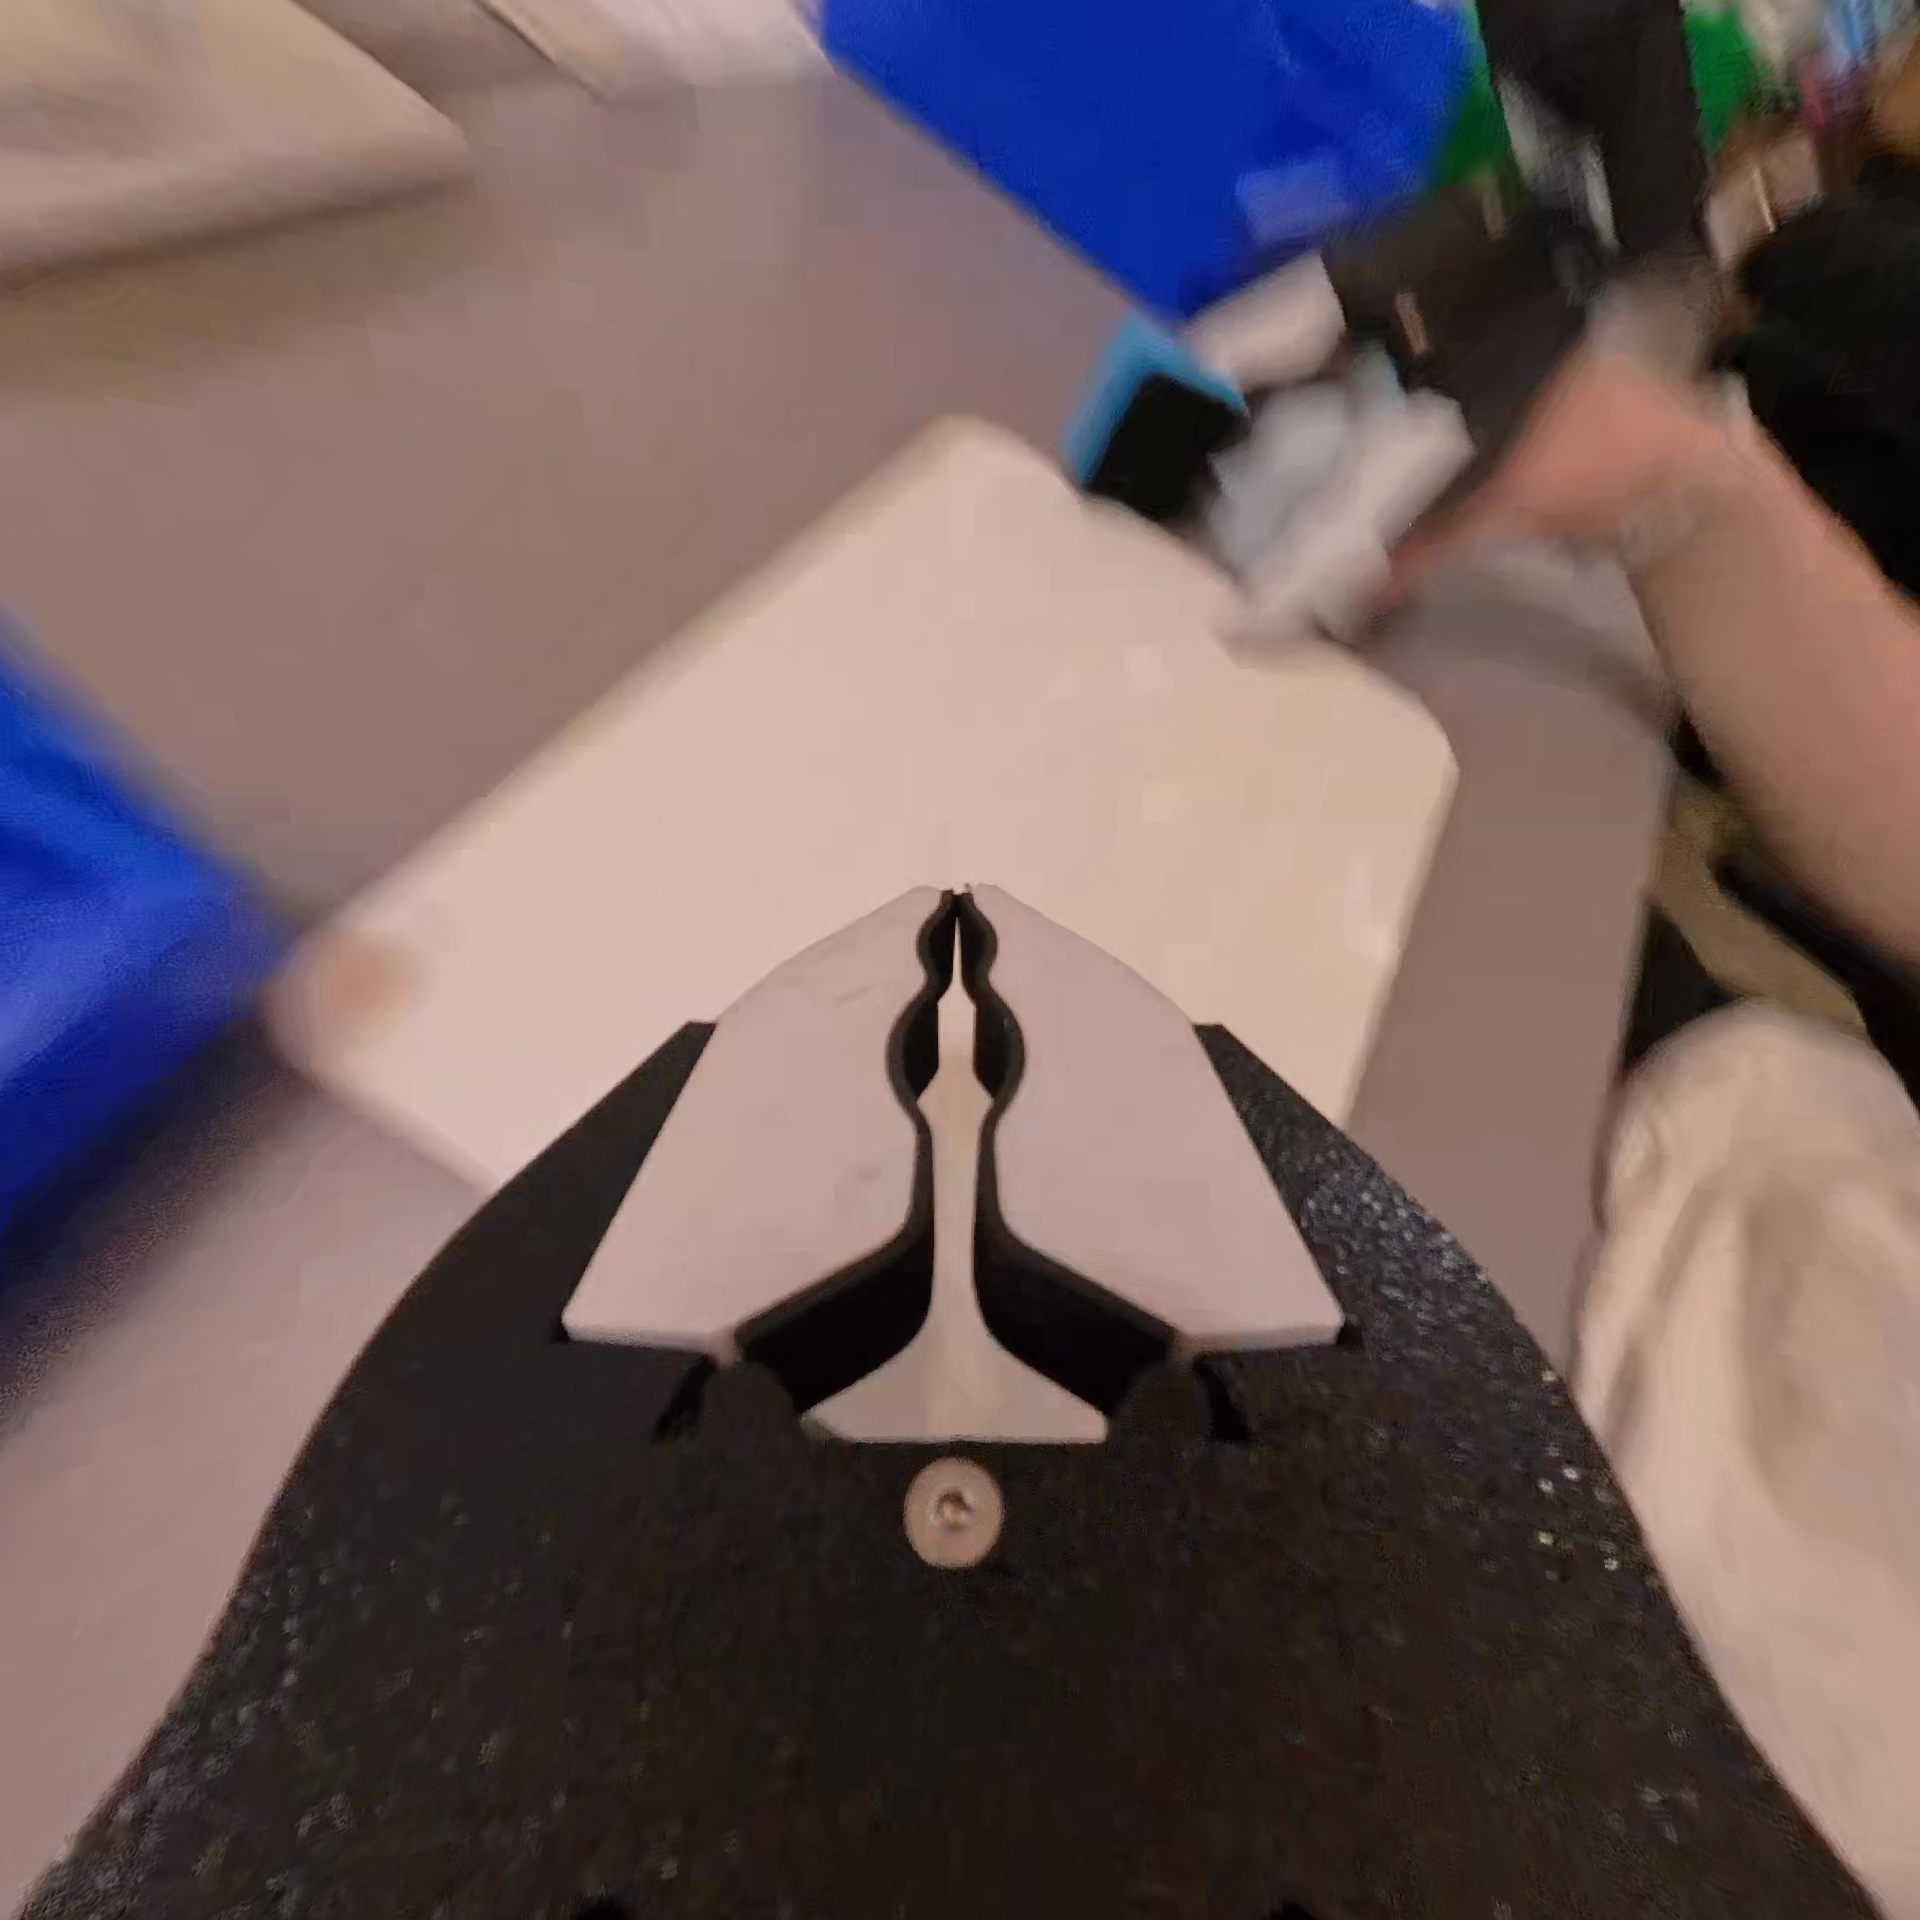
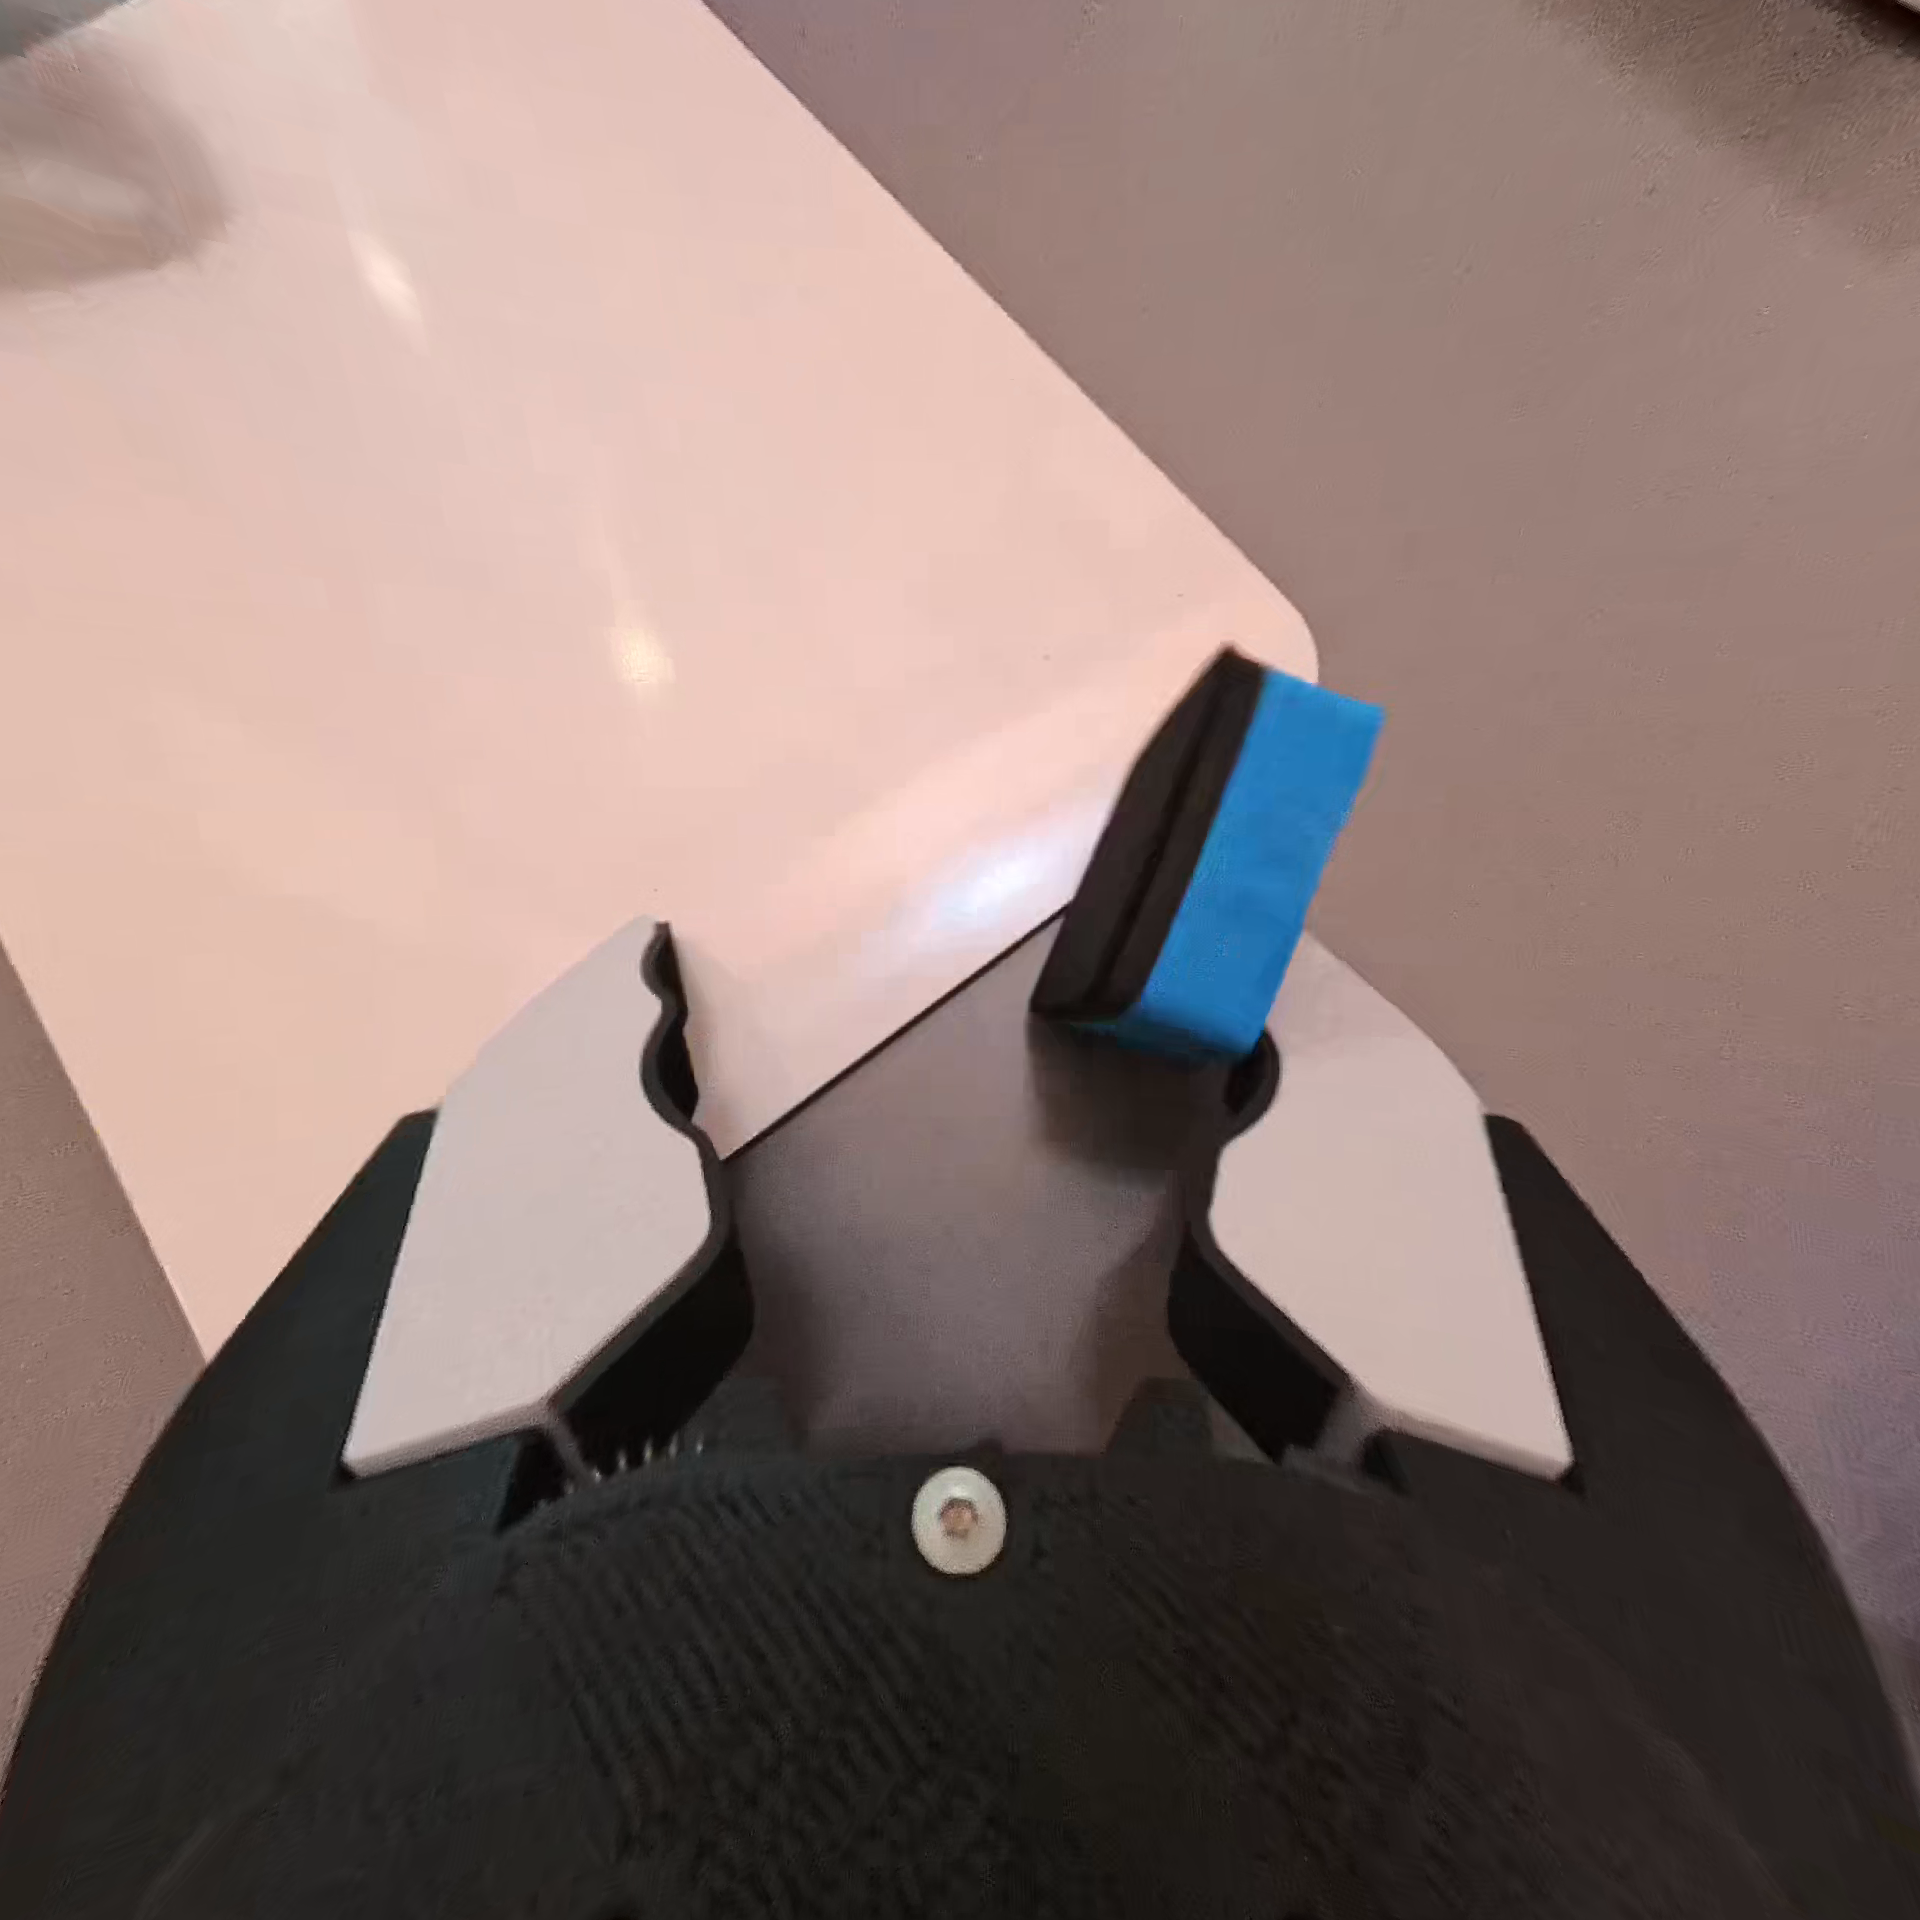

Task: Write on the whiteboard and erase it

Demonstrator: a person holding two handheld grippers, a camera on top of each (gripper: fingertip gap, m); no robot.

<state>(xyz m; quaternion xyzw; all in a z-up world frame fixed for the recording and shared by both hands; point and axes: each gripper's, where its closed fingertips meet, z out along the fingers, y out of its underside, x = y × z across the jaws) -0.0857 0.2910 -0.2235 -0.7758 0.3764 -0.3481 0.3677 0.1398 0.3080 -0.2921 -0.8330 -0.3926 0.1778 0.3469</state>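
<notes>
Right tool point(image 2: 966, 997) gapes beside blue-black eraser point(image 2: 1226, 862); left tool point(image 1: 961, 894) closed; whiteboard point(image 2: 520, 520) blank.

Left hand-held gripper point(image 1: 961, 902) closed; right hand-held gripper point(image 2: 971, 961) spread.

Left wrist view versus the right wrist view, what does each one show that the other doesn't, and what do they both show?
Only the left wrist view shows the left gripper with its fingers shut on nothing, blurred blue bins, and a person's arm.

Only the right wrist view shows the right gripper's own fingers up close, spread open, with the eraser leaning against one.

Both show the blank whiteboard lying on the brown table, and that blue and black eraser.
</notes>
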